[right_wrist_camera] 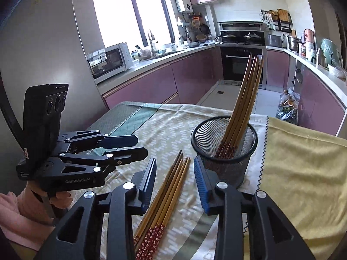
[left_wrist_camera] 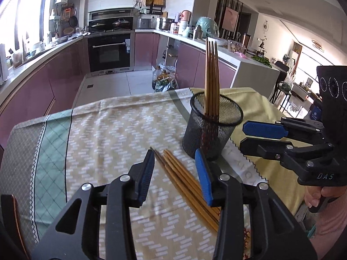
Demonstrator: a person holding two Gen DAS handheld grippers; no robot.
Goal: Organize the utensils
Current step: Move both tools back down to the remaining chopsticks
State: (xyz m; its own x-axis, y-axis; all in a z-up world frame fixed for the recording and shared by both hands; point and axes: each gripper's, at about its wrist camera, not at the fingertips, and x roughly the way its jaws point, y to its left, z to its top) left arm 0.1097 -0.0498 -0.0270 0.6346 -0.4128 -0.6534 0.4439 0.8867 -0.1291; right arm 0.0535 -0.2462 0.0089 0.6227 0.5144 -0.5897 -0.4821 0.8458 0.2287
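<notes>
On the patterned cloth [left_wrist_camera: 97,130] lies a loose bundle of wooden chopsticks [right_wrist_camera: 167,195]; only the right wrist view shows their red flowered ends. About five lie there; four stand in the round black mesh cup [left_wrist_camera: 213,127] just to the right, far side. Both the left gripper [left_wrist_camera: 175,177] and the right gripper [right_wrist_camera: 174,184] stand partly open around the lying bundle, and neither presses it.
</notes>
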